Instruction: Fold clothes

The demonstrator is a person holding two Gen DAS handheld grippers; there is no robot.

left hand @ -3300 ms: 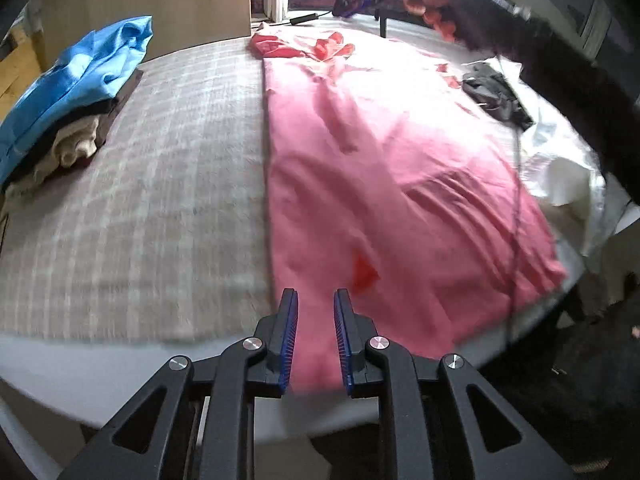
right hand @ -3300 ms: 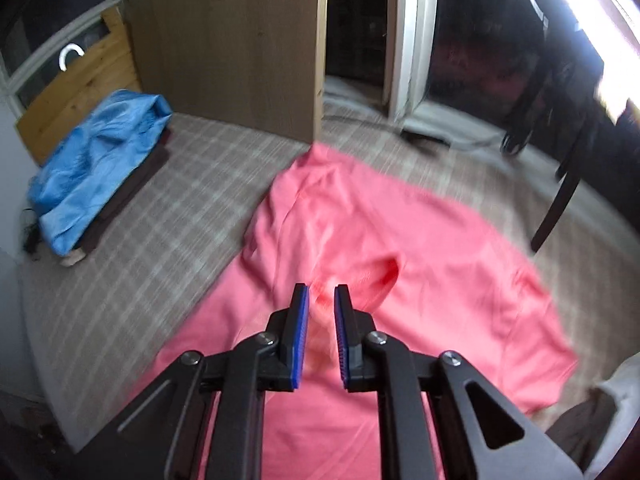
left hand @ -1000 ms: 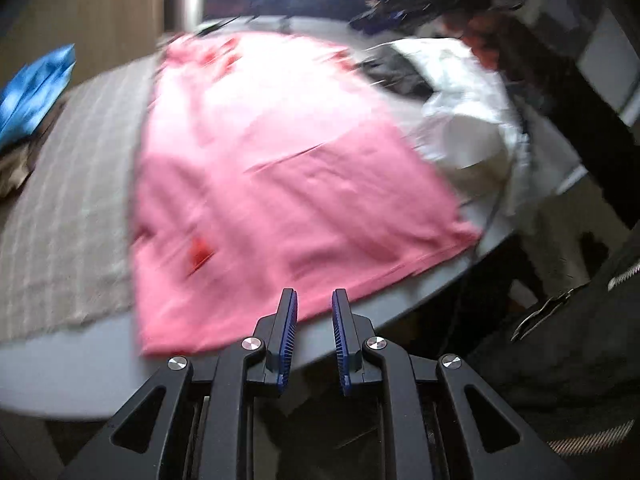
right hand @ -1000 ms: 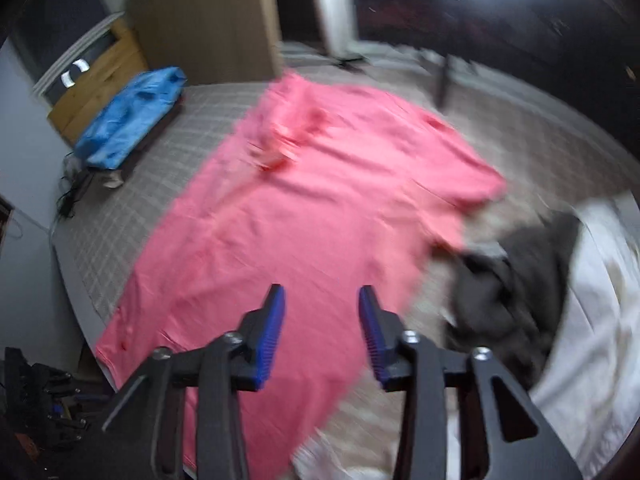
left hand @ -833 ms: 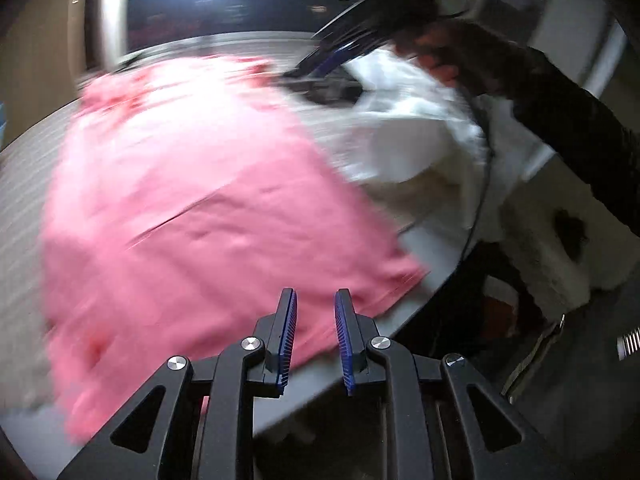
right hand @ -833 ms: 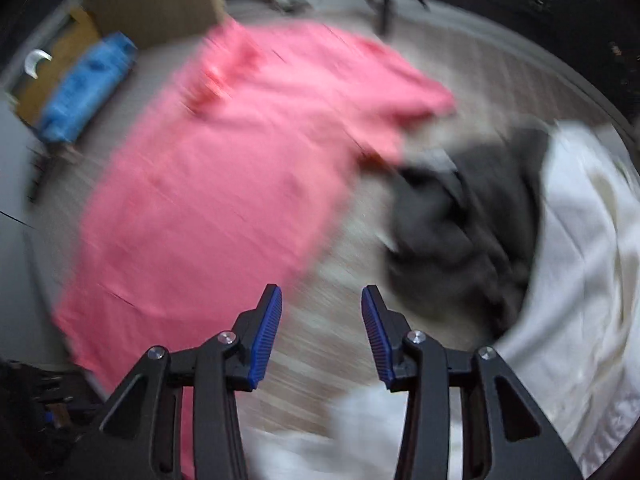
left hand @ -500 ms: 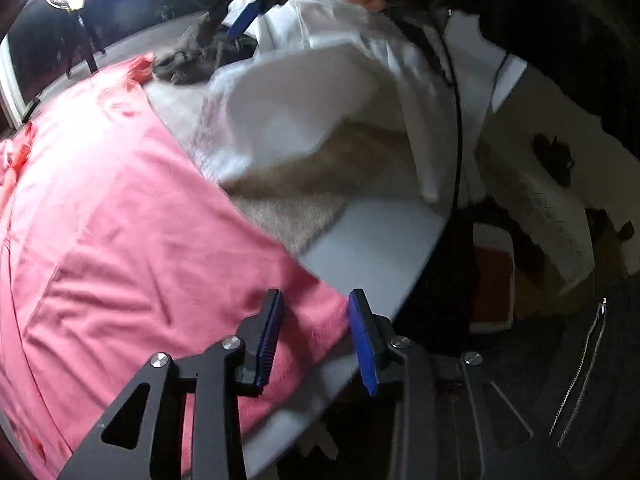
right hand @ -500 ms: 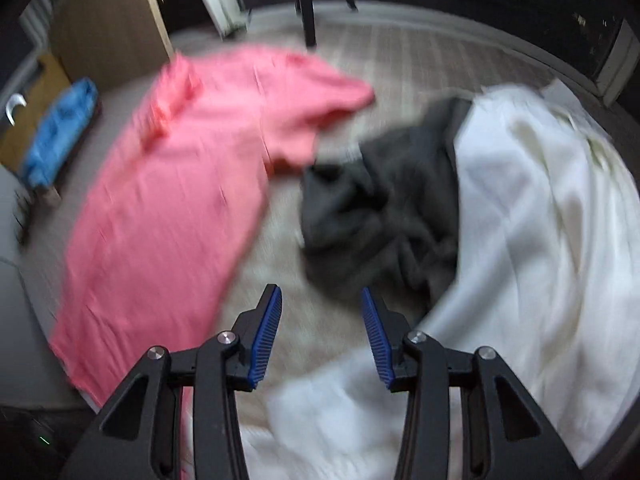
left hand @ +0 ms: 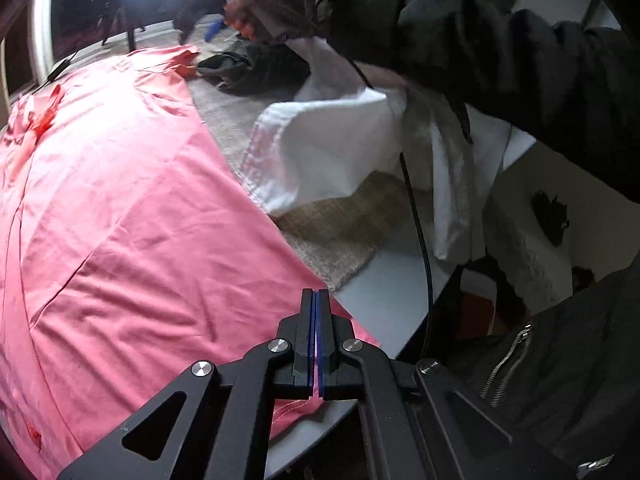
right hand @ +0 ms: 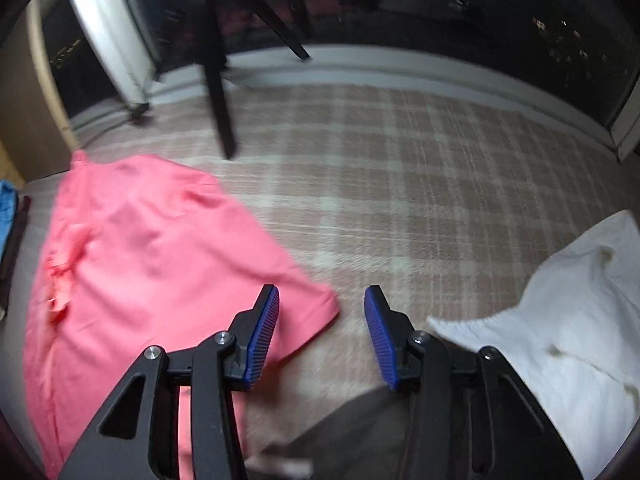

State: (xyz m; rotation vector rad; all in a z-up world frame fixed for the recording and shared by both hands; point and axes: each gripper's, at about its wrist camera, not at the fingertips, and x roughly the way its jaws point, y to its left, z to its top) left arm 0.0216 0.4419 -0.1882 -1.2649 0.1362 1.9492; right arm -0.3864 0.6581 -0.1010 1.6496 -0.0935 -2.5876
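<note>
A pink shirt lies flat on the plaid blanket. My left gripper is shut on the shirt's near right hem corner at the table edge, with pink cloth pinched between the pads. In the right wrist view the shirt's sleeve ends just ahead of my right gripper. Its jaws stand apart and are opening a little, with only the sleeve tip and blanket between them. The left wrist view shows that right hand blurred at the far sleeve.
A white garment is heaped to the shirt's right, a dark grey one beside the sleeve. A black cable hangs over the table edge. A dark stand leg rests on the blanket.
My left gripper slid right along the hem to the corner, opened, then shut on it. My right gripper swung from the shirt body past the dark garment to the sleeve end.
</note>
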